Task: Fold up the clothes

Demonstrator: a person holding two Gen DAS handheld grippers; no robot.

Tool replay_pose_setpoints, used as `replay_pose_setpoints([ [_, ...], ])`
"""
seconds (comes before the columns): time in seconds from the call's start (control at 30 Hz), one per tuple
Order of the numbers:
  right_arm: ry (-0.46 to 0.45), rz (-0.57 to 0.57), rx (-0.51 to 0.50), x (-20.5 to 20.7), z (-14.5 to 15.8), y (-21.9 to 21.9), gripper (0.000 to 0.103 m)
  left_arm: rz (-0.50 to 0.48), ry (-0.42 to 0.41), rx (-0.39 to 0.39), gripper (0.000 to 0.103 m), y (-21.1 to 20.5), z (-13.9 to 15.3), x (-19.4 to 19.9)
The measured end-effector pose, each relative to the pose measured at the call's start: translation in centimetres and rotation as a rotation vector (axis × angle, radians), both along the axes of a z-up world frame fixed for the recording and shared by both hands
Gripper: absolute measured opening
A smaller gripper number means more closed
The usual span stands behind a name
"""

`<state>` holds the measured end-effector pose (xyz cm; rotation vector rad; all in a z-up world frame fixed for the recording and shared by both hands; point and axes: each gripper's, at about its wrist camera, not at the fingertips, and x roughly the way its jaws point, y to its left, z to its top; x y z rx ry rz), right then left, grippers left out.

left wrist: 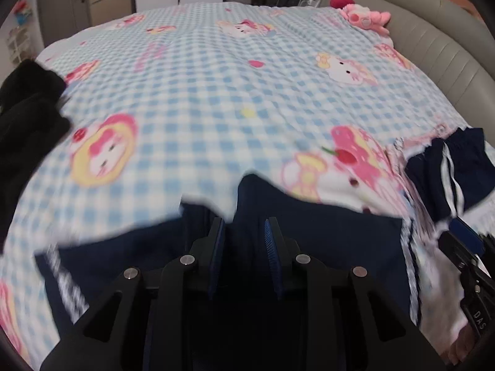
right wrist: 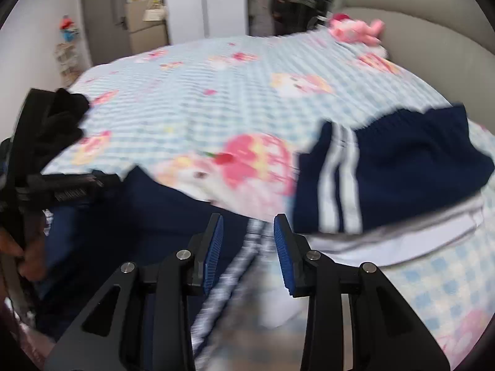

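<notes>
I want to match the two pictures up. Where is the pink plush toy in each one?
Left wrist view: the pink plush toy lies at the top right, on the far edge of the checked blanket, beside the grey headboard.
Right wrist view: it is again top right, blurred, by the headboard.
Shared landmark: the black clothes pile at the left edge.

A navy blue fabric garment with white side stripes (left wrist: 324, 247) lies spread at the bed's near edge. A folded navy garment with twin white stripes (right wrist: 396, 167) sits atop a folded white one (right wrist: 402, 241) near the right edge.
</notes>
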<state>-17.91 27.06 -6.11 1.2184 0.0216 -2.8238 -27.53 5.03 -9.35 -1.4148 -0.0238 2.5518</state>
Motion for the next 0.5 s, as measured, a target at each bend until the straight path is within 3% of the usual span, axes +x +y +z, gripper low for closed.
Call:
replay_pose_setpoints([
  [0.1, -0.089, 0.088, -0.013, -1.3, -2.1, -3.3, 0.041, -0.015, -0.049, -0.014, 0.029, -0.3, -1.5, 1.8],
  [0.17, -0.217, 0.138, -0.083, -2.4, -5.5, -4.8, 0.039, -0.026, -0.102, -0.044, 0.029, -0.4, -3.0, 2.6],
  [0.23, -0.272, 0.114, -0.034, -2.5, -7.5, -5.3, 0.039, -0.006, -0.122, -0.078, 0.029, -1.3, -3.3, 3.5],
  [0.37, -0.164, 0.043, -0.092, 1.5, -3.6, -3.5, 0.041, 0.029, -0.043, 0.049, 0.029, -4.4, -0.2, 7.6],
  [0.5, -0.105, 0.100, -0.108, 5.8, -1.0, -4.5, 0.041, 0.025, -0.064, 0.044, 0.028, -5.7, -0.7, 12.8],
])
